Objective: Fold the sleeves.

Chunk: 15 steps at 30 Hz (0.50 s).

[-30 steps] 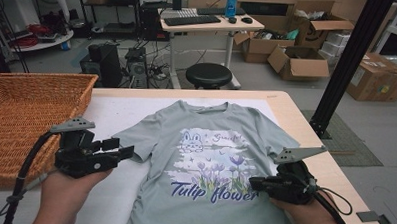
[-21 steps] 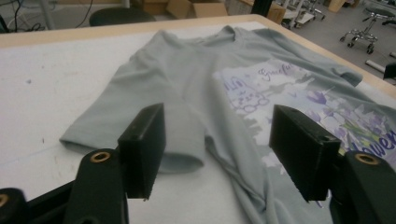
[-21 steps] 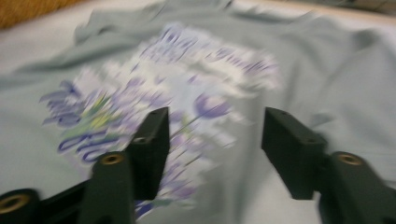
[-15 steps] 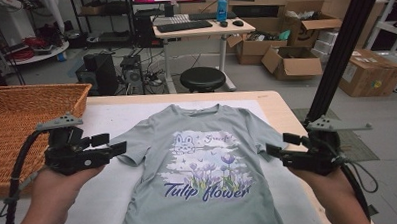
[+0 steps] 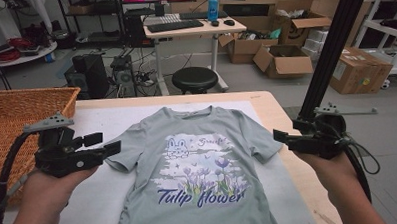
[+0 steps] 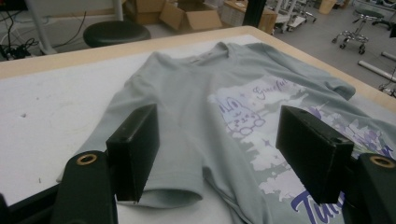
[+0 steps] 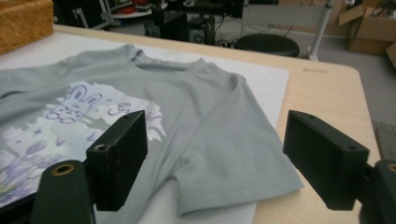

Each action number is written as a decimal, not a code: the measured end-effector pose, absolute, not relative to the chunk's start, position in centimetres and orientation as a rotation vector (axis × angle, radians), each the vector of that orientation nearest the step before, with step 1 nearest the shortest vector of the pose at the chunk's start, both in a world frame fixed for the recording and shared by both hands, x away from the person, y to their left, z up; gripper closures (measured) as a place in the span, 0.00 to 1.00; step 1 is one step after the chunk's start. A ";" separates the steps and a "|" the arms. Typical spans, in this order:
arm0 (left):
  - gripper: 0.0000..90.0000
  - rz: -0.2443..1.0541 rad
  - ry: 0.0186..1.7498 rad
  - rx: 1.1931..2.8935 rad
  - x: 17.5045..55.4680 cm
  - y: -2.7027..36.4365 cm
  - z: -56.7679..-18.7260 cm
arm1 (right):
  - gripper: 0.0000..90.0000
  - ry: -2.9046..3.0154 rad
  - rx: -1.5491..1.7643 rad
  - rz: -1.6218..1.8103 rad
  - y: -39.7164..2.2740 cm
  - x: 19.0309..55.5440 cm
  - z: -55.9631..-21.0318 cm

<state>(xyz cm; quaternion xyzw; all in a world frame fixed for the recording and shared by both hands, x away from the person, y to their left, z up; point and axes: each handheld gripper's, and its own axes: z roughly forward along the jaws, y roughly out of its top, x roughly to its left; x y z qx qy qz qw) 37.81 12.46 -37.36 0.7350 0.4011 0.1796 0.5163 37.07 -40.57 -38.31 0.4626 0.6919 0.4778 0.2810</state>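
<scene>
The right tongs (image 5: 281,137) have lifted off the T-shirt (image 5: 199,162), just opened wide, empty; left tongs (image 5: 105,144) likewise gape.

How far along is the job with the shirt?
Done: the grey-green cotton T-shirt lies flat, print up, on the white mat. In hand: nothing; the left hand-held gripper and right hand-held gripper hover open beside its sleeves. Left: probably folding, not yet begun.
</scene>
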 end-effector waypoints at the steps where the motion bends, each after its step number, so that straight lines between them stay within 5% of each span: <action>1: 0.34 0.428 0.969 1.764 37.9 12.5 -37.4 | 0.26 1.863 1.251 1.268 -40.6 37.4 -38.6; 15: 0.27 0.422 0.974 1.759 40.8 13.0 -37.9 | 0.45 2.054 1.445 1.049 -41.8 44.5 -43.5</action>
